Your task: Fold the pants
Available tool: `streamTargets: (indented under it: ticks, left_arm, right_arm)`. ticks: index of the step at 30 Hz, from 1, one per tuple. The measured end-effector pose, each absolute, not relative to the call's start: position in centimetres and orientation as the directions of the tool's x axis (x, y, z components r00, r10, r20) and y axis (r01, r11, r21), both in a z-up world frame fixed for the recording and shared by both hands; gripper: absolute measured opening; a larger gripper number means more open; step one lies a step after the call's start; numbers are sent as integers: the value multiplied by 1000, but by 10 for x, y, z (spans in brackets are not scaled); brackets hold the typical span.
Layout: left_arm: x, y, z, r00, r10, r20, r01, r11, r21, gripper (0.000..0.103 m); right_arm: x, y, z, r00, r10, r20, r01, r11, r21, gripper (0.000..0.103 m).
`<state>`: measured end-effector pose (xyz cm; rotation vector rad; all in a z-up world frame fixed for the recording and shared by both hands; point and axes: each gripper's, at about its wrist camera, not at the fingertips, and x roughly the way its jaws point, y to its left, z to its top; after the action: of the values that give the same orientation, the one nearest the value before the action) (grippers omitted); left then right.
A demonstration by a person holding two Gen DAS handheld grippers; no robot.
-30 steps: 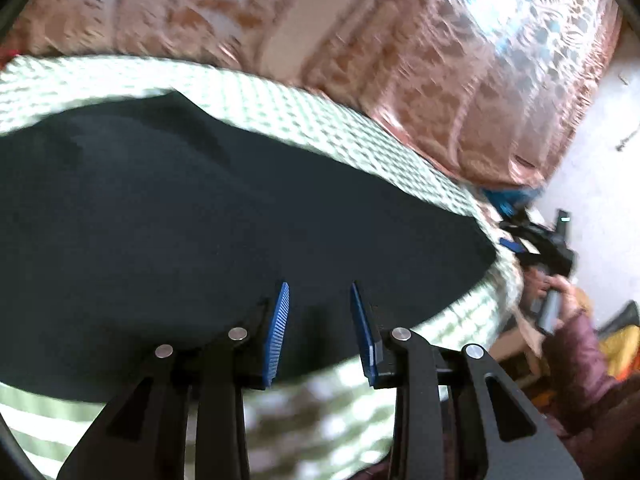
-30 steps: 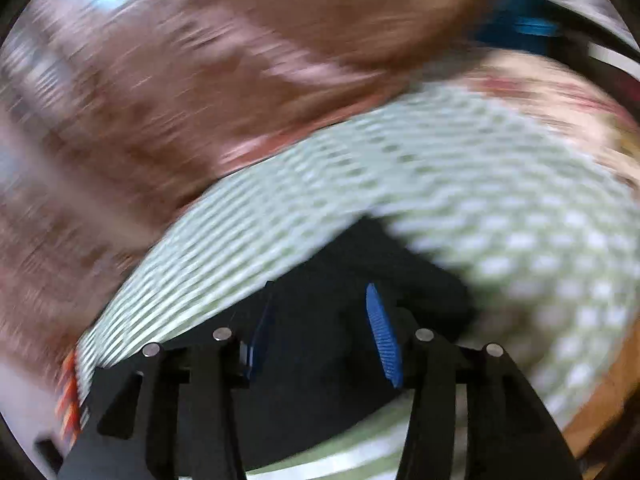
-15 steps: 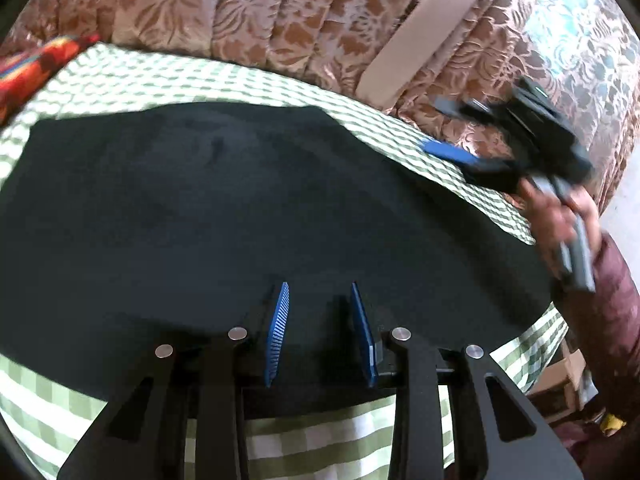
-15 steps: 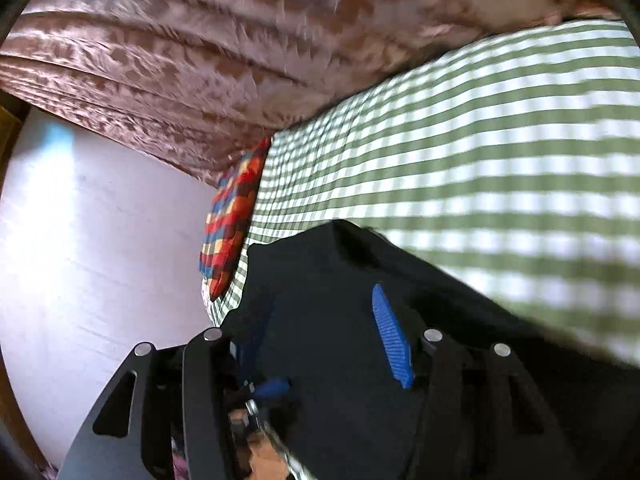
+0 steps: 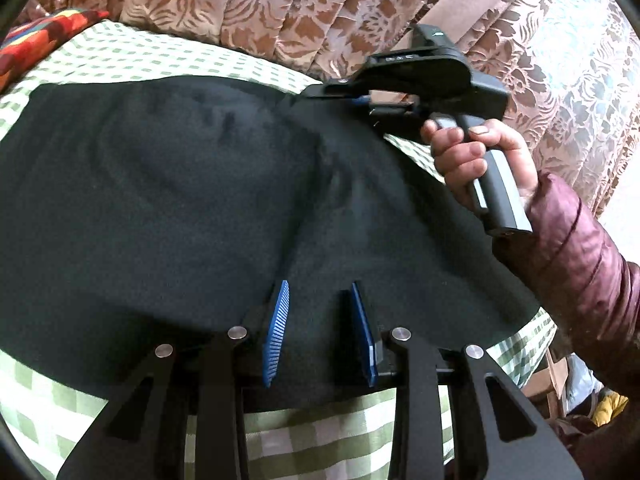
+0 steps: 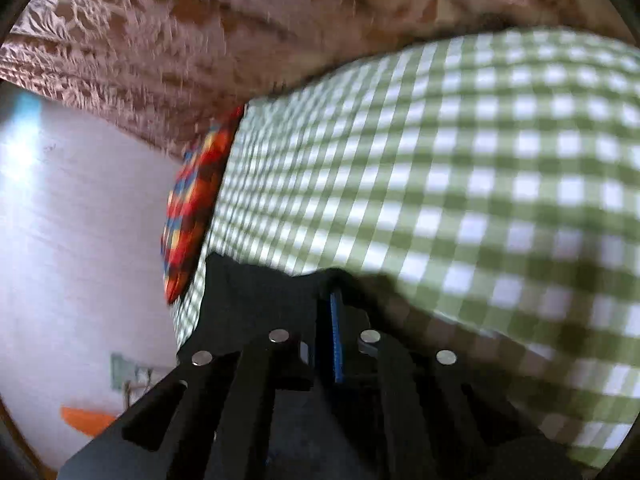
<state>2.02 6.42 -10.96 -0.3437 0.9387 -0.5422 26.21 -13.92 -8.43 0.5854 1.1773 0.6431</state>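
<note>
The black pants (image 5: 180, 200) lie spread across a green checked bed (image 5: 120, 52). My left gripper (image 5: 320, 320) is open, its blue pads over the near edge of the pants with cloth between them. My right gripper (image 5: 360, 100) shows in the left wrist view at the far right edge of the pants, held by a hand. In the right wrist view the right gripper (image 6: 332, 312) is shut on a raised fold of the pants (image 6: 256, 288), with the checked bed (image 6: 480, 200) beyond.
A patterned brown curtain (image 5: 280, 8) hangs behind the bed. A red multicoloured pillow (image 5: 40, 40) lies at the far left end and also shows in the right wrist view (image 6: 192, 208). A white wall (image 6: 80, 240) stands beside the bed.
My right gripper has come down onto the far edge of the pants and shut on the cloth. My left gripper has stayed open at the near edge.
</note>
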Motion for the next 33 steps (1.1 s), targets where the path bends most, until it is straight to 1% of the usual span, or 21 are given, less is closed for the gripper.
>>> streamTargets:
  ticks: [2, 3, 4, 6, 7, 8, 9, 10, 13, 14, 16, 18, 21, 22, 23, 24, 26, 27, 31, 32, 33]
  left_arm:
    - [22, 62, -112, 473, -562, -678, 275, 826, -492, 31]
    - [23, 61, -112, 471, -555, -686, 277, 831, -482, 31]
    - [25, 59, -111, 467, -544, -697, 281, 839, -466, 31]
    - [29, 62, -108, 449, -551, -703, 263, 834, -486, 31]
    - [33, 65, -104, 435, -564, -702, 249, 825, -508, 31]
    - [36, 69, -98, 430, -573, -698, 247, 818, -520, 31]
    - [39, 72, -91, 441, -568, -695, 247, 821, -514, 31]
    - [42, 75, -83, 460, -555, -693, 249, 830, -500, 31]
    - [59, 90, -62, 509, -522, -684, 246, 850, -466, 31]
    - [70, 96, -59, 527, -483, -699, 228, 873, -431, 31]
    - [88, 105, -58, 540, -443, -716, 201, 894, -402, 31]
    - [109, 111, -58, 549, -434, -715, 180, 896, -405, 31]
    - [137, 114, -63, 554, -367, -747, 146, 927, -346, 31]
    - [146, 115, -67, 547, -344, -764, 132, 936, -327, 31]
    - [158, 120, -77, 537, -285, -794, 77, 954, -291, 31]
    - [164, 126, -86, 524, -255, -813, 50, 962, -270, 31]
    - [172, 136, -103, 501, -239, -832, 30, 965, -259, 31]
    - [173, 143, -107, 510, -269, -817, 29, 955, -296, 31]
    - [168, 147, -102, 516, -281, -809, 24, 949, -315, 31]
    - [162, 149, -97, 524, -292, -800, 15, 942, -334, 31]
    - [156, 153, -92, 536, -297, -790, 5, 937, -349, 36]
  right_arm:
    - [268, -145, -96, 271, 667, -694, -103, 737, 668, 4]
    - [270, -141, -105, 258, 638, -725, -107, 765, 635, 4]
    - [271, -137, -110, 253, 622, -741, -114, 779, 616, 4]
    - [272, -133, -112, 268, 603, -752, -127, 796, 592, 5]
    - [273, -132, -111, 270, 598, -755, -131, 799, 587, 9]
    - [273, -134, -110, 273, 598, -754, -126, 799, 588, 21]
    - [271, -139, -107, 276, 610, -743, -119, 789, 603, 29]
    - [270, -144, -102, 291, 621, -728, -110, 777, 620, 40]
    - [257, -162, -76, 354, 628, -693, -119, 765, 632, 39]
    - [251, -166, -69, 361, 632, -686, -129, 762, 634, 34]
    - [232, -171, -54, 363, 638, -679, -179, 763, 621, 25]
    - [208, -172, -45, 342, 648, -680, -231, 760, 608, 23]
    - [187, -162, -50, 323, 615, -719, -269, 789, 553, 24]
    - [185, -159, -56, 327, 582, -744, -267, 812, 518, 24]
    - [185, -157, -66, 329, 535, -778, -242, 844, 478, 23]
    - [186, -156, -74, 330, 500, -801, -221, 866, 449, 21]
    - [191, -154, -88, 347, 438, -829, -196, 899, 393, 2]
    - [192, -157, -93, 366, 431, -825, -179, 902, 392, 1]
    - [189, -160, -94, 383, 447, -808, -177, 894, 411, 2]
    - [187, -162, -91, 386, 454, -803, -178, 891, 418, 6]
    - [182, -165, -87, 393, 468, -792, -178, 883, 433, 9]
